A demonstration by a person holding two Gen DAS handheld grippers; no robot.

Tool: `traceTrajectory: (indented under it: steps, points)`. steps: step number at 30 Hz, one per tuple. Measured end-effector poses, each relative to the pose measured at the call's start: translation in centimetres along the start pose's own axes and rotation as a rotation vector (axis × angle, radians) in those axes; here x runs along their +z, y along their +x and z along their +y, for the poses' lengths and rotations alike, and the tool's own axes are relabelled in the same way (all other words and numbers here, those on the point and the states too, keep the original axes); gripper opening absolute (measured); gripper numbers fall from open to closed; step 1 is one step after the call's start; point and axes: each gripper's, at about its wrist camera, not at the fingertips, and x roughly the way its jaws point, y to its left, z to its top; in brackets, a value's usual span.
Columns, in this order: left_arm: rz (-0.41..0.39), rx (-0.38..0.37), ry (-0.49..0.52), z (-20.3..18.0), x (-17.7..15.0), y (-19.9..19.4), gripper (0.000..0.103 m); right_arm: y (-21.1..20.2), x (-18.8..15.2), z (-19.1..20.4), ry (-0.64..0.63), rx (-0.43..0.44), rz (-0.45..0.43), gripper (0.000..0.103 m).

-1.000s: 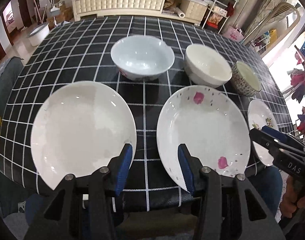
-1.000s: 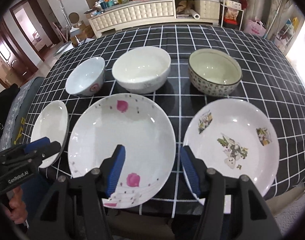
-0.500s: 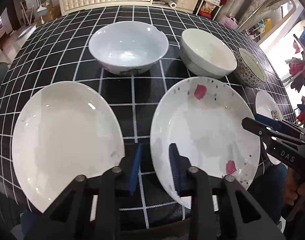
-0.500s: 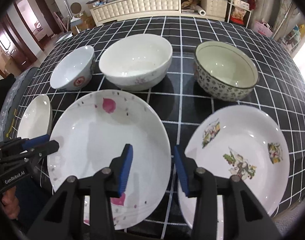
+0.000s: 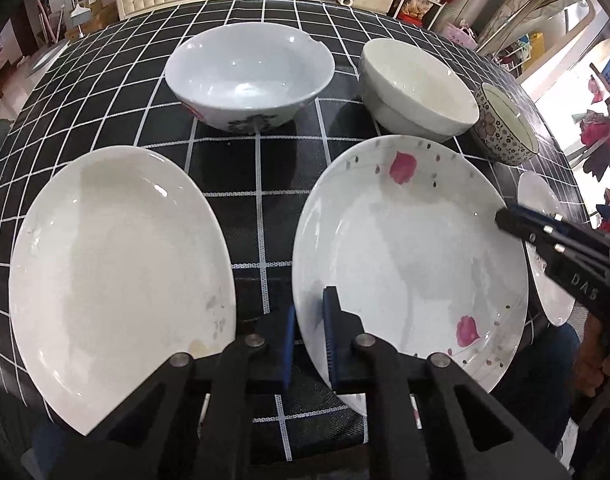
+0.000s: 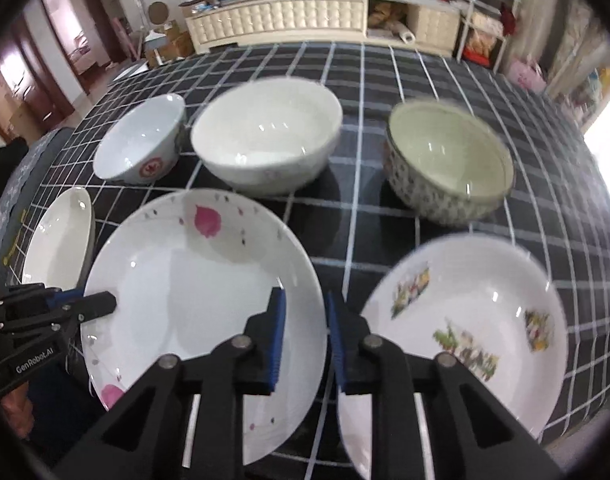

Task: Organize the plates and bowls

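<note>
Three plates lie along the near table edge: a plain white plate point(image 5: 117, 264), a pink-petal plate point(image 5: 409, 248) point(image 6: 193, 304), and a plate with pictures point(image 6: 465, 320). Behind them stand a pale blue bowl point(image 5: 249, 76), a cream bowl point(image 5: 417, 88) and a patterned bowl point(image 6: 449, 164). My left gripper point(image 5: 309, 320) has its jaws nearly shut around the petal plate's left rim. My right gripper point(image 6: 303, 328) has its jaws nearly shut around the same plate's right rim. Both grippers have blue pads.
The table has a black cloth with a white grid point(image 5: 261, 184). A cream sideboard point(image 6: 281, 16) and shelves stand beyond the far edge. The plates overhang the near edge slightly.
Both grippers moved forward and lower toward the petal plate, and both narrowed from wide open to a small gap at its opposite rims. The dishes have not moved.
</note>
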Motion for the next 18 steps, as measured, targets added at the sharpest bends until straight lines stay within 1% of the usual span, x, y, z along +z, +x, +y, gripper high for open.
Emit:
traceTrajectory:
  steps: [4, 8, 10, 13, 14, 18]
  points:
    - [0.002, 0.008, 0.008, -0.1, 0.3, -0.1, 0.012, 0.3, 0.8, 0.7, -0.06, -0.001, 0.0, 0.025]
    - [0.0, 0.008, 0.005, -0.2, 0.3, -0.1, 0.011, 0.5, 1.3, 0.2, -0.065, 0.021, 0.013, 0.025]
    - [-0.001, 0.01, 0.004, -0.2, 0.3, -0.1, 0.011, 0.8, 1.5, 0.5, -0.09, 0.003, 0.012, 0.025]
    - [-0.004, 0.01, -0.001, -0.3, 0.3, -0.1, 0.011, 1.6, 1.6, 1.1, -0.139, 0.016, 0.04, 0.025]
    - [-0.005, 0.012, 0.0, -0.3, 0.2, -0.1, 0.011, 2.0, 1.6, 1.1, -0.146, 0.018, 0.063, 0.025]
    - [-0.01, 0.009, -0.001, -0.3, 0.1, -0.1, 0.011, 2.3, 1.1, 1.2, -0.125, 0.006, 0.092, 0.025]
